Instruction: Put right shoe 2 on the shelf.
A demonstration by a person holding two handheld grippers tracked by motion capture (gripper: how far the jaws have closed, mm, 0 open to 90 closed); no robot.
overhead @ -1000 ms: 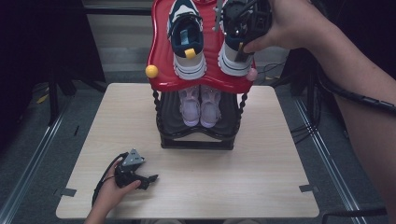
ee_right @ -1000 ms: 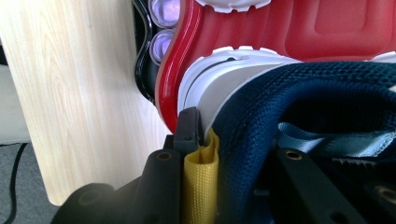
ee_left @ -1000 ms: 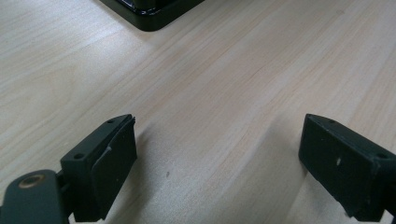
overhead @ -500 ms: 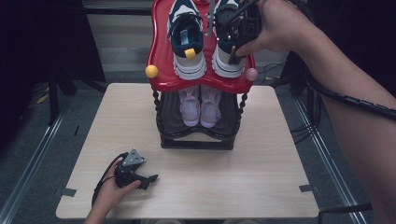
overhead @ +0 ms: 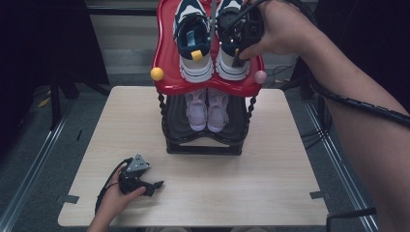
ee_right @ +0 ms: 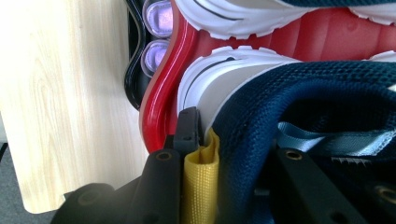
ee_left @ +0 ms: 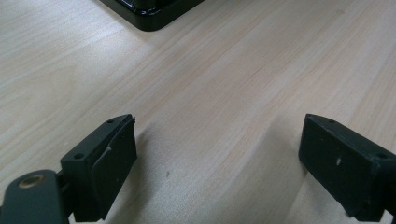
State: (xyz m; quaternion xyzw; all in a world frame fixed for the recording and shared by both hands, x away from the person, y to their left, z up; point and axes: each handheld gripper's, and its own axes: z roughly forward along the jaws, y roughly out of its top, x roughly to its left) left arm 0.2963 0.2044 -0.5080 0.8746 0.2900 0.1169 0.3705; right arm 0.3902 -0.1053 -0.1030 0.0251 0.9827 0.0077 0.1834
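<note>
Two navy-and-white sneakers stand side by side on the red top shelf (overhead: 170,58) of a small shoe rack. My right gripper (overhead: 238,54) is shut on the heel of the right sneaker (overhead: 231,67). In the right gripper view, one jaw lies outside the heel against the yellow pull tab (ee_right: 201,186) and the other sits inside the navy collar (ee_right: 299,93), with the right gripper (ee_right: 233,144) clamping between them. The left sneaker (overhead: 194,46) stands untouched. My left gripper (overhead: 155,185) (ee_left: 217,149) rests open on the wooden table (overhead: 280,169) at the front left, nothing between its jaws.
A pair of lilac shoes (overhead: 208,108) sits on the black lower shelf (overhead: 203,145) under the red one. A yellow knob (overhead: 156,74) and a pink knob (overhead: 260,77) stick out at the red shelf's front corners. The rack's black base corner (ee_left: 149,11) lies ahead of the left gripper.
The right hand has shifted slightly left with the right sneaker's heel, bringing it closer to the left sneaker. The left hand and gripper have stayed put.
</note>
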